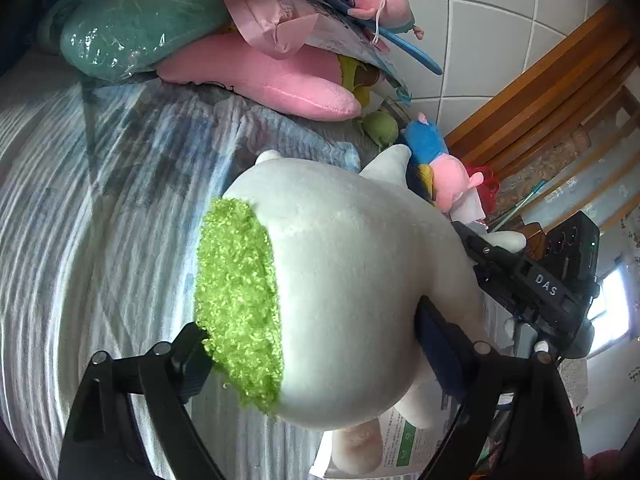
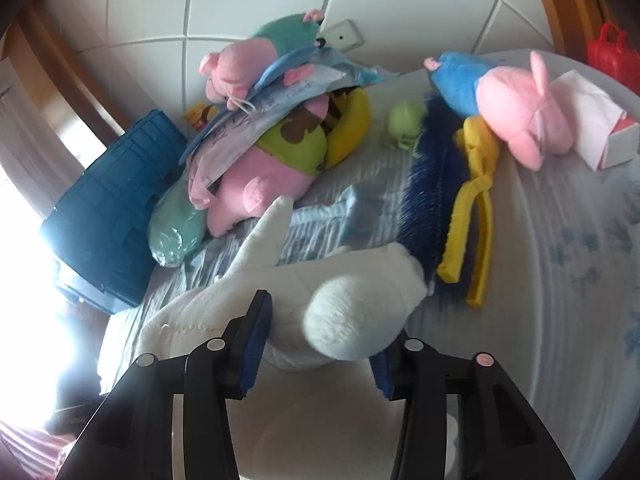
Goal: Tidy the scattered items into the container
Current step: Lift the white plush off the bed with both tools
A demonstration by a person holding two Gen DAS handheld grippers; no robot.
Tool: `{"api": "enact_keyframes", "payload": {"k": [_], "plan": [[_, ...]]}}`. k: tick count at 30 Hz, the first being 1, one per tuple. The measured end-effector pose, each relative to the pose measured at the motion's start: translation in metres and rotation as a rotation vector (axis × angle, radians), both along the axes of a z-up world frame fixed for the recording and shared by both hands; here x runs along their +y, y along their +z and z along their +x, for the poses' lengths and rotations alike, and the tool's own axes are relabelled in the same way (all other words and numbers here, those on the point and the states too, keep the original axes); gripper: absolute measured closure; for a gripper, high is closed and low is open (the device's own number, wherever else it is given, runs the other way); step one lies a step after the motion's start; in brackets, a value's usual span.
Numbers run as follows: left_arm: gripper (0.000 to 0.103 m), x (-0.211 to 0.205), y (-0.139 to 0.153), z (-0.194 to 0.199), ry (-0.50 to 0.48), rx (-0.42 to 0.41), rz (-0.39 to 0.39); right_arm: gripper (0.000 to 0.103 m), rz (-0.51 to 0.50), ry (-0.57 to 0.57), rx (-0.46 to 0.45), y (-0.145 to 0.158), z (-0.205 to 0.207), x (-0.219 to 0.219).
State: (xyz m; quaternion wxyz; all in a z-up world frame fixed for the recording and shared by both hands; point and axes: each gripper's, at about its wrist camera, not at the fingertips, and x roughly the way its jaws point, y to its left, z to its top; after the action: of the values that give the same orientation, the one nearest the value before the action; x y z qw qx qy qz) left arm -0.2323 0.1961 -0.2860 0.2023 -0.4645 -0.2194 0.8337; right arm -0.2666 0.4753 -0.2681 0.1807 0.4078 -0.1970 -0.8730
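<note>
A big white plush toy (image 1: 352,280) with a fuzzy green patch (image 1: 238,300) fills the left wrist view. My left gripper (image 1: 312,344) is shut on its body, one finger on each side. The right gripper's black body (image 1: 532,276) shows just past the plush. In the right wrist view my right gripper (image 2: 320,344) is shut on the same white plush (image 2: 352,320), on a rounded limb. The plush is held above the bed (image 2: 560,280). A blue crate (image 2: 112,208) stands at the bed's left side.
A pile of plush toys and bags (image 2: 272,120) lies at the head of the bed. A blue-and-pink pig plush (image 2: 508,100), a yellow and blue brush (image 2: 460,200), a small green toy (image 2: 404,120), a tissue box (image 2: 600,132) and a red bag (image 2: 612,56) lie nearby.
</note>
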Motion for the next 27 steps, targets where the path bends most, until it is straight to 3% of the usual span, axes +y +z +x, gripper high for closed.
{"api": "enact_keyframes", "payload": {"k": [5,10,17,27], "plan": [[0.022,0.017,0.038,0.011,-0.022,0.079,-0.115,0.076,0.121,-0.027,0.043,0.017,0.009,-0.009],[0.022,0.018,0.089,0.024,-0.025,0.165,-0.156,0.076,0.088,-0.022,0.090,0.041,0.021,-0.002],[0.022,0.008,0.157,0.047,0.014,0.238,-0.181,0.077,0.080,0.016,0.197,0.108,0.036,-0.012],[0.022,-0.011,0.211,0.095,0.105,0.318,-0.214,0.077,0.075,0.106,0.283,0.169,0.059,-0.038]]}}
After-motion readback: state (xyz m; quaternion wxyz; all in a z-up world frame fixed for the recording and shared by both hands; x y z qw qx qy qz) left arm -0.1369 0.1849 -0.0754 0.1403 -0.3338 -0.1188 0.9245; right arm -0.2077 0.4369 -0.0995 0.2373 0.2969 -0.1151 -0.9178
